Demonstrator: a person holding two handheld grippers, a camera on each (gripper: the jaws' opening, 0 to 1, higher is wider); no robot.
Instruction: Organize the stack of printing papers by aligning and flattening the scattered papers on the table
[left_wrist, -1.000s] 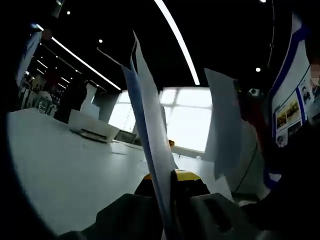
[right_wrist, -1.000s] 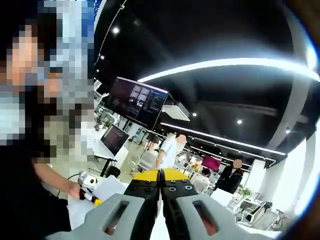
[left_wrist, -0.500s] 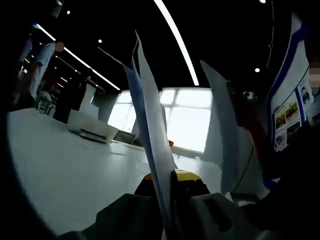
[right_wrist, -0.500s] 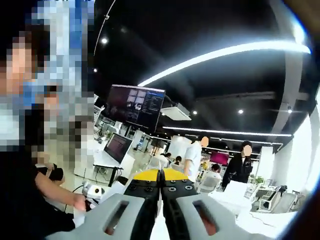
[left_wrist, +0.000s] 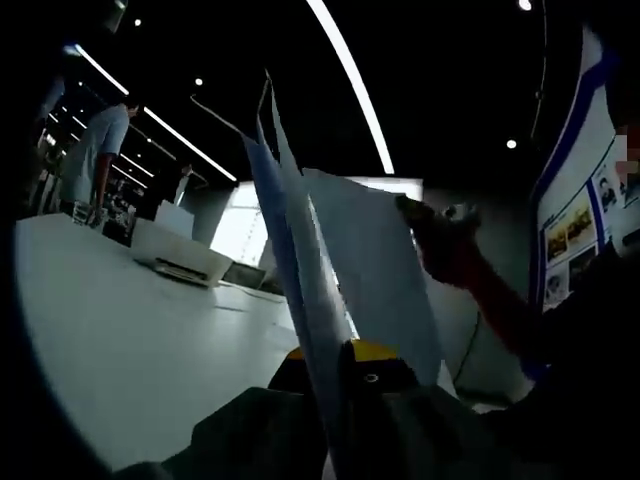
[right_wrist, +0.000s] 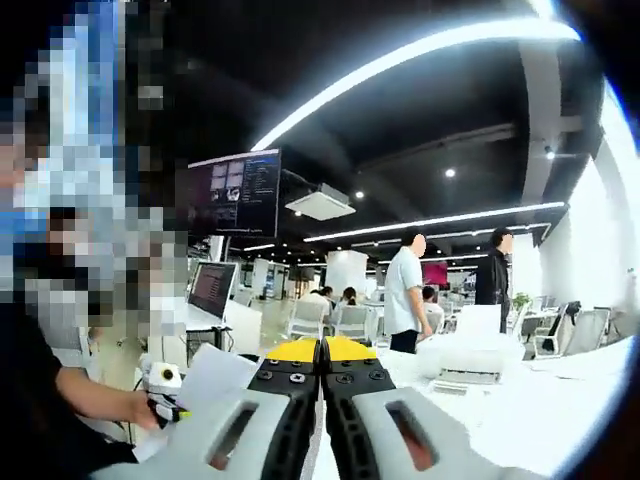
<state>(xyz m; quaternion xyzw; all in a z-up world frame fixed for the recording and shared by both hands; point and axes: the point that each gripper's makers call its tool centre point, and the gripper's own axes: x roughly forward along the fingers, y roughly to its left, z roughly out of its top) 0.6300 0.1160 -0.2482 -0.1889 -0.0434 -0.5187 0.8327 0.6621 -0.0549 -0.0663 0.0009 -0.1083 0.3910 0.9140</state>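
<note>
You have the printing papers (left_wrist: 300, 270) standing on edge, lifted off the white desk (left_wrist: 120, 340), likely so their edges can be squared before laying them flat. Your left gripper (left_wrist: 335, 440) is clenched on the sheaf's lower edge, sheets fanning upward. Your right gripper (right_wrist: 321, 420) has its jaws pressed together; whether a sheet lies between them I cannot tell. A printer (left_wrist: 180, 255) sits far left

White table (left_wrist: 130, 340) with a white printer (left_wrist: 180, 255) and a laptop (left_wrist: 248, 274) beside it.
</note>
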